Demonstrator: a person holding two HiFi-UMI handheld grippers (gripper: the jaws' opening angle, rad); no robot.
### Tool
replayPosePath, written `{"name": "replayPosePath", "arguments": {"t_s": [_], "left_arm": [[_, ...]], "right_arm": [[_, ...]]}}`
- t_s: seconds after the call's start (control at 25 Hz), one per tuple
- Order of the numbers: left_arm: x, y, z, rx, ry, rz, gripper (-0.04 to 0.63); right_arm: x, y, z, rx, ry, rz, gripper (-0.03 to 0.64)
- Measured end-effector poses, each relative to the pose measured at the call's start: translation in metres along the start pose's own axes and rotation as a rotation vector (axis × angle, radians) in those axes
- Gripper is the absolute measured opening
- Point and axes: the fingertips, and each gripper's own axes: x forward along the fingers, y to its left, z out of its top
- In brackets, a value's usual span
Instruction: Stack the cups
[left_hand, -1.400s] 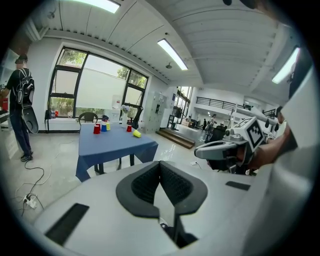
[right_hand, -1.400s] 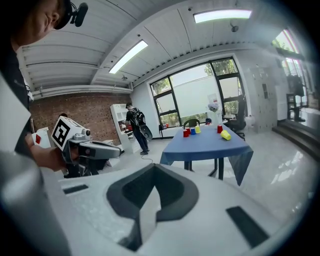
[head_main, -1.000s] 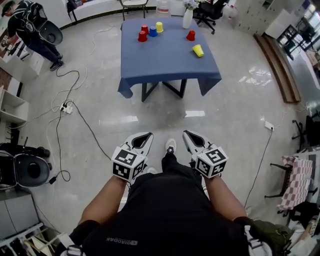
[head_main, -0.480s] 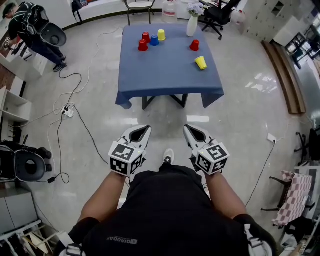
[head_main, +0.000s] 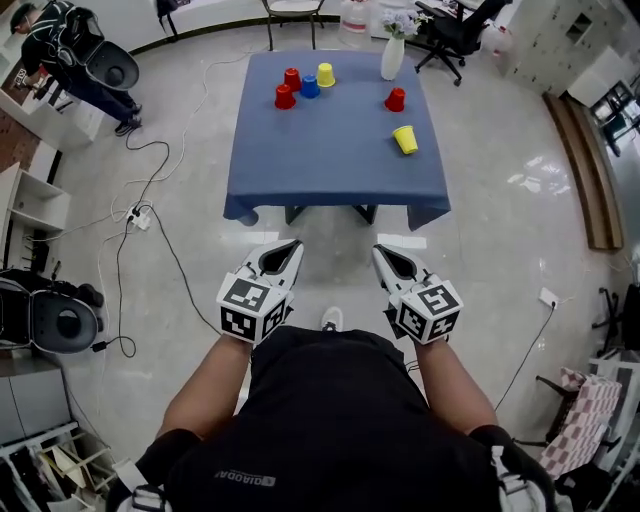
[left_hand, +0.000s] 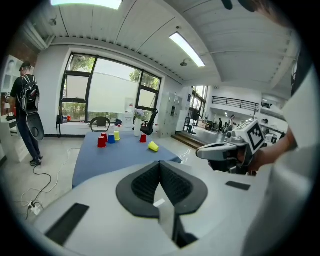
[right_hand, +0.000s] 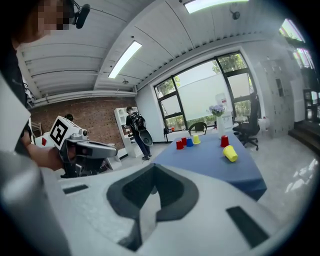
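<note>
Both grippers are seen closed, with nothing between the jaws. The left gripper (head_main: 291, 245) and the right gripper (head_main: 382, 251) are held side by side over the floor (head_main: 480, 230), short of the near edge of the table (head_main: 320, 165) and well apart from every cup.

Six cups are spread over the far half of the table, which is covered by a blue cloth. Four are grouped near the far left corner: a red cup (head_main: 292, 78), a second red cup (head_main: 285, 97) just in front of it, a blue cup (head_main: 310, 87) and a yellow cup (head_main: 325, 74) nearest the far edge. A third red cup (head_main: 396, 99) is stood alone toward the right edge. A tipped yellow cup (head_main: 405, 139) is laid on its side nearer the middle of that edge. A white vase (head_main: 392, 58) with flowers is placed at the far right corner.

A power strip (head_main: 138, 216) with cables is seen on the floor to the left. A person (head_main: 75, 55) is stood at the far left.
</note>
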Motion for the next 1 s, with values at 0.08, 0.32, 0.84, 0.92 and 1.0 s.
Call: {"name": "replayPosePath", "arguments": {"t_s": [0.08,0.32,0.84,0.92,1.0], "left_arm": [[0.008,0.0,0.004,-0.001,0.006,0.013,0.003],[0.021,0.008,0.008,0.018,0.041,0.031,0.004],[0.069,0.043,0.023,0.003,0.05,-0.004,0.004],[0.081,0.057,0.031,0.001,0.048,-0.01,0.004],[0.093,0.074,0.041,0.003,0.04,-0.008,0.003]], "right_arm": [[0.006,-0.009,0.004,0.001,-0.004,0.015,0.002],[0.017,-0.021,0.01,0.013,-0.015,0.034,0.002],[0.058,-0.057,0.022,0.019,0.01,0.002,0.002],[0.07,-0.064,0.025,0.024,0.023,-0.006,0.002],[0.084,-0.071,0.028,0.024,0.037,-0.009,0.002]]}}
